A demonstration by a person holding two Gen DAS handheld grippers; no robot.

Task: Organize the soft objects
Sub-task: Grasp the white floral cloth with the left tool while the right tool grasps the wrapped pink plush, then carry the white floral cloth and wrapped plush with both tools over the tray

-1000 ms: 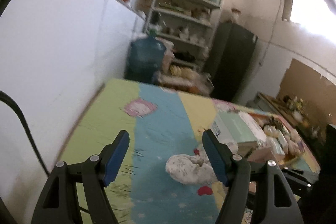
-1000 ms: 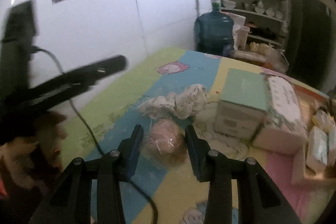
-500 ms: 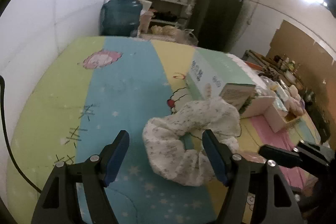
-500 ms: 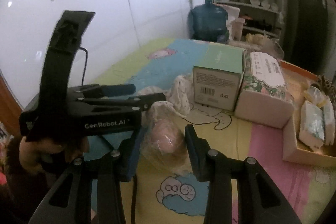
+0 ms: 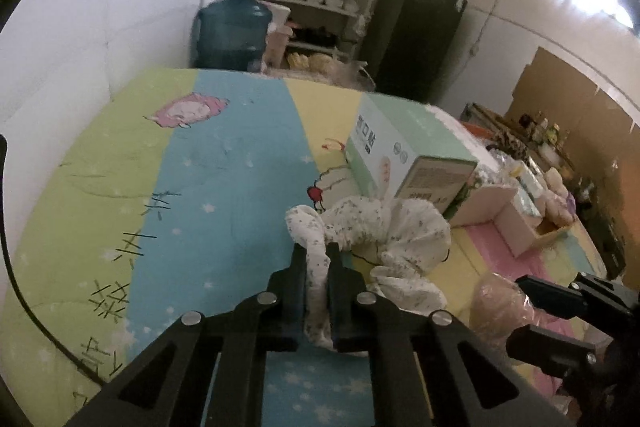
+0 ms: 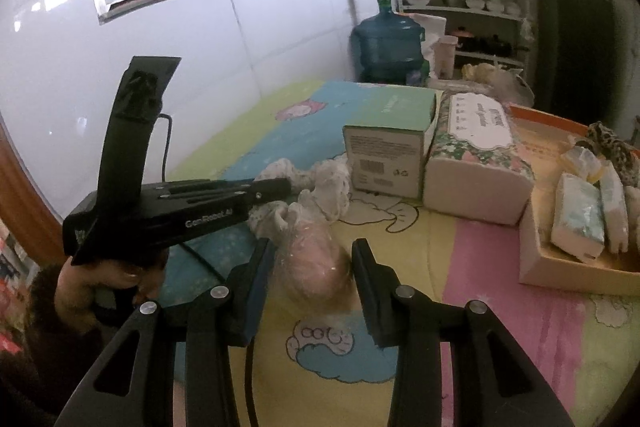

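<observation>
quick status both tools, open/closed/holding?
Left tool: closed on the white floral scrunchie.
Right tool: open, straddling the pink bagged item, not gripping it.

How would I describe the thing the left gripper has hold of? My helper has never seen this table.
Start at the mint-green box standing on the colourful mat. Just in front of it lies a white scrunchie of ruffled, speckled cloth, pinched in the left gripper. Unlike the pink ball in clear wrap beside it, it is a floppy fabric ring.
</observation>
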